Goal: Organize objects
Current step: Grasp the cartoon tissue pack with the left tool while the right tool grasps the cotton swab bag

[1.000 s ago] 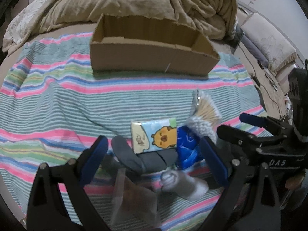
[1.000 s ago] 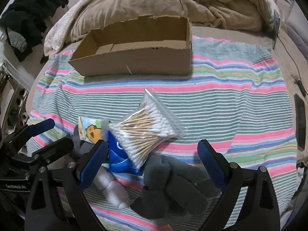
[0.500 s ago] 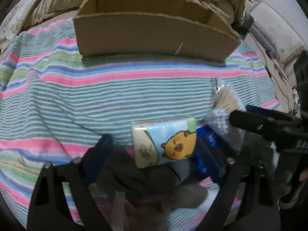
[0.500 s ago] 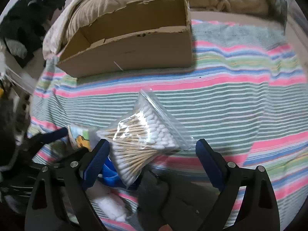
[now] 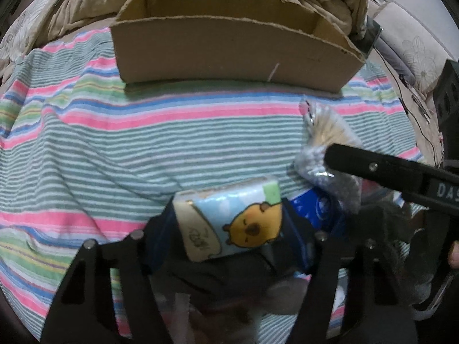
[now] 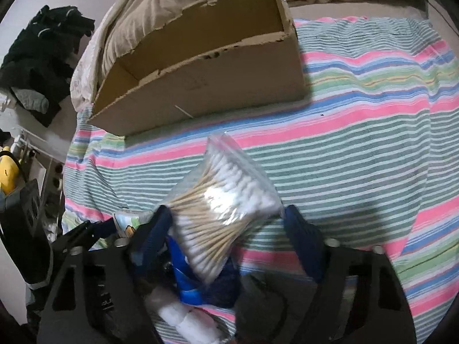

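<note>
A tissue pack (image 5: 229,218) printed with a yellow cartoon animal sits between the blue pads of my left gripper (image 5: 228,236). The jaws are closing and both pads touch its sides. My right gripper (image 6: 226,232) is closing on a clear bag of cotton swabs (image 6: 226,197), its pads at the bag's two edges. The two grippers work side by side over one small pile. A black finger of the right one crosses the left wrist view over the swab bag (image 5: 324,140). An open cardboard box (image 5: 229,54) stands on the blanket behind the pile.
Under the held items lie a blue packet (image 6: 186,281), a grey sock (image 6: 266,306) and a white rolled sock (image 6: 183,315). A striped blanket (image 5: 143,143) covers the bed. A beige duvet (image 5: 86,5) is heaped behind the box. Dark clothes (image 6: 43,51) hang off to the left.
Both grippers sank toward the pile and narrowed from wide open. The left pads came in against the tissue pack, and the right pads came in to the edges of the swab bag.
</note>
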A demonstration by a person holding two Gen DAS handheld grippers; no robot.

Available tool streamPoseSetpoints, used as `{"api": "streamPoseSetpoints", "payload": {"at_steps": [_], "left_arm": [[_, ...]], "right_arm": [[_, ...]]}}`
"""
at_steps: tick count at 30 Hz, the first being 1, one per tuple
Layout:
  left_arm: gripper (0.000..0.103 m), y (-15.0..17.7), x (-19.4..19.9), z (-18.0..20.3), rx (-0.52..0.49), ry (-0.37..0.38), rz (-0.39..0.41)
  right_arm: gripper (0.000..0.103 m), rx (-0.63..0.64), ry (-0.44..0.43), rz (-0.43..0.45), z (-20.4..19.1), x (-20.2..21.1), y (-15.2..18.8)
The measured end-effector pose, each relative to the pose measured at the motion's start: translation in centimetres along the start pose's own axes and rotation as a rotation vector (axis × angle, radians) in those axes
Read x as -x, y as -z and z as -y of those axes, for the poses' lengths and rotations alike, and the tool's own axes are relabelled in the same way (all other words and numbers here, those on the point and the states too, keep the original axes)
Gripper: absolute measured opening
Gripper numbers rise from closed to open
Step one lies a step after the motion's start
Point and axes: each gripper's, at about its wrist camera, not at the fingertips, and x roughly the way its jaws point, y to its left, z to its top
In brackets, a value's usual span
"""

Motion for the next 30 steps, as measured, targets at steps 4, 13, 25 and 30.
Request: {"api": "streamPoseSetpoints", "payload": {"at_steps": [4, 13, 25, 30], "left_arm": [[0.067, 0.1, 0.6, -0.1, 0.008, 0.011, 0.011], [0.067, -0.2, 3.8, 0.2, 0.008, 0.025, 0.071], [0.067, -2.6, 7.1, 0.6, -0.007, 0.040, 0.133], [0.067, -4.2, 8.3, 0.6, -0.018, 0.036, 0.163]], "right_arm": [[0.061, 0.011, -0.027, 0.020, -0.1, 0.4, 0.2], [0.037, 0.045, -0.045, 0.043, -0.9, 1.7, 0.4], [0.037, 0.108, -0.055, 0.136, -2.3, 6.7, -0.6], [0.037, 0.177, -0.062, 0.174, -3.4, 8.3, -2.3]]}}
